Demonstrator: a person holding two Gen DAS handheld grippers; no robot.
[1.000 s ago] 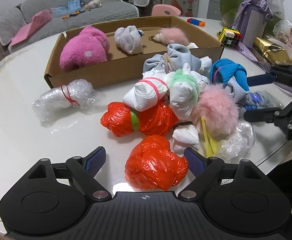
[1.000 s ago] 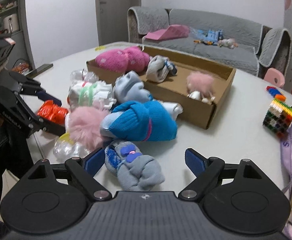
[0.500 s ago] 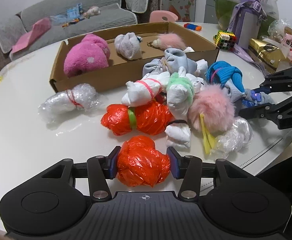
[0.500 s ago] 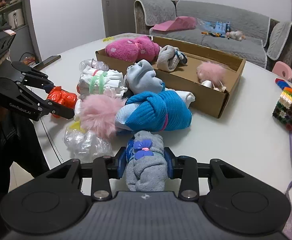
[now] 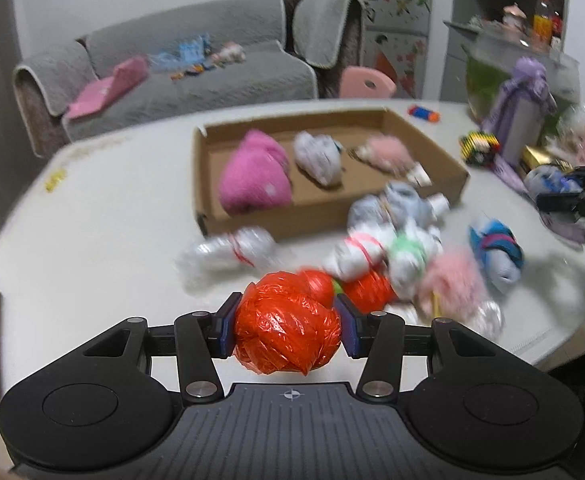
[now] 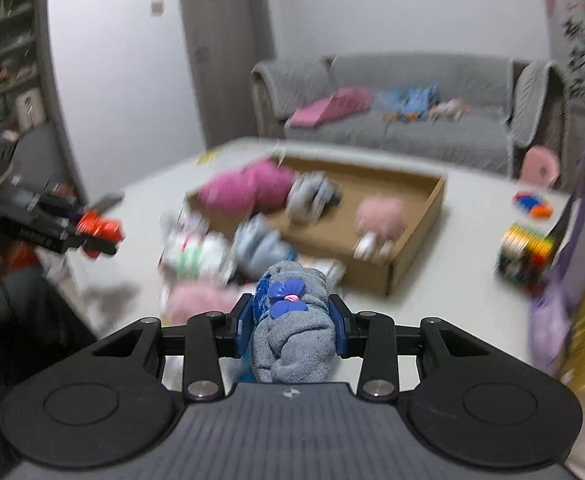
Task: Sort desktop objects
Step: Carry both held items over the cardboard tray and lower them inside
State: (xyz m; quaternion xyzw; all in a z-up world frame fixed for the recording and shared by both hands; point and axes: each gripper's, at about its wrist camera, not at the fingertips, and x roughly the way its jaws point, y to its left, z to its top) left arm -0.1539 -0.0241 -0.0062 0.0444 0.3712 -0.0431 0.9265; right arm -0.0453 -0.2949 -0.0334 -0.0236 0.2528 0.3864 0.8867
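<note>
Behind the white table [image 5: 92, 240] stands a grey sofa [image 5: 196, 68]. My left gripper [image 5: 288, 330] is clamped on the red plastic bundle [image 5: 286, 336], lifted clear of the tabletop. My right gripper [image 6: 290, 328] squeezes the grey rolled sock [image 6: 292, 336] with its blue bow. Beyond them the cardboard box [image 5: 444, 160] holds a pink plush, a pale sock and, blurred, what looks like a pompom.

We have two wrist fisheye views, each looking forward and downward along its own fingers, close over the white table [image 5: 104, 240]. Both share the cardboard box [image 5: 446, 184] and grey sofa [image 6: 412, 128]; each view also catches the opposite gripper at its edge.
</note>
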